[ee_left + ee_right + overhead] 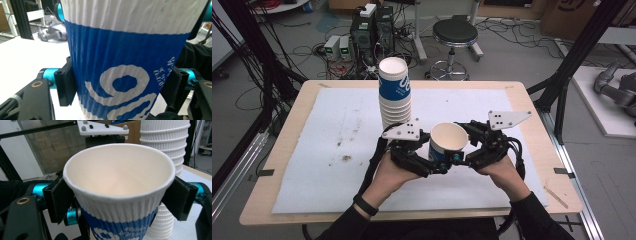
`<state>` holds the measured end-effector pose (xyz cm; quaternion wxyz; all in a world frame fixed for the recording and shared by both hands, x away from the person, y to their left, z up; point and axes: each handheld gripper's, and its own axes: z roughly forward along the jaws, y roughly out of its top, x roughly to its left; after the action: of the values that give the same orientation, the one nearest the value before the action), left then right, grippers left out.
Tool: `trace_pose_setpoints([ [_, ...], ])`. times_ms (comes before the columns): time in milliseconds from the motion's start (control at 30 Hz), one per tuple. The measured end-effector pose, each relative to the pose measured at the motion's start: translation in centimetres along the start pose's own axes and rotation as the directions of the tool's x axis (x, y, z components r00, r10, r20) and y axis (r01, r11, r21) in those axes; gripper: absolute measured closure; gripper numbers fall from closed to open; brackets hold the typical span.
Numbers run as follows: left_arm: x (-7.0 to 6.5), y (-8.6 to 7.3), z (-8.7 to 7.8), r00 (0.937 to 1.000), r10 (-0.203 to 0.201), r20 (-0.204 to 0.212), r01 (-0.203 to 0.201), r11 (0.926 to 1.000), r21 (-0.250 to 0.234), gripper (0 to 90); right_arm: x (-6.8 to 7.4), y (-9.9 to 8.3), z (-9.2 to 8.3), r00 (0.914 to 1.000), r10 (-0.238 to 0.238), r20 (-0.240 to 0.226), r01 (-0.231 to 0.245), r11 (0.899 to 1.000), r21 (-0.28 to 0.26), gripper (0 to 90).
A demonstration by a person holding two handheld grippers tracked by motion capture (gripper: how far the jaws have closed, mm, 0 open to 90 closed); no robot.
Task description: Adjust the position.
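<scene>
Cables, computer boxes and one round black stool (455,33) crowd the floor behind a wooden surface (287,130) covered by a white sheet (342,135). One single paper cup (447,142), white with a blue band, is held just above the near middle of that sheet between the two hands. It stands roughly upright, long axis near vertical, open mouth up and tipped slightly toward the person. The left tongs (439,165) are clamped on its lower blue part, pads (65,83) pressing both sides. The right tongs (462,145) bracket the cup just below its rim; their pads (60,197) lie right at the ribbed wall, and whether they press or have let go I cannot tell. Just behind the left hand stands one tall stack of cups (395,92), upright, mouths up, about seven rims showing in the high view
</scene>
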<state>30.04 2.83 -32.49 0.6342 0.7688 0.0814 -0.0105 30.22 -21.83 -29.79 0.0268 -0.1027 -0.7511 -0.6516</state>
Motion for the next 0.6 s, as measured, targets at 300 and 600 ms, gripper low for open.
trace_pose_setpoints([
  [300, -0.01, -0.02, 0.01, 1.0000, 0.002, 0.000, -0.002, 1.0000, -0.003, 27.3, 0.06, -0.01, -0.03, 1.0000, -0.005, 0.004, 0.005, 1.000, 0.002, 21.1],
  [600, 0.02, -0.02, 0.01, 1.0000, -0.005, 0.004, 0.005, 1.0000, -0.004, 22.5, 0.08, 0.02, -0.11, 0.9998, -0.017, 0.007, 0.017, 1.000, 0.003, 22.0],
])
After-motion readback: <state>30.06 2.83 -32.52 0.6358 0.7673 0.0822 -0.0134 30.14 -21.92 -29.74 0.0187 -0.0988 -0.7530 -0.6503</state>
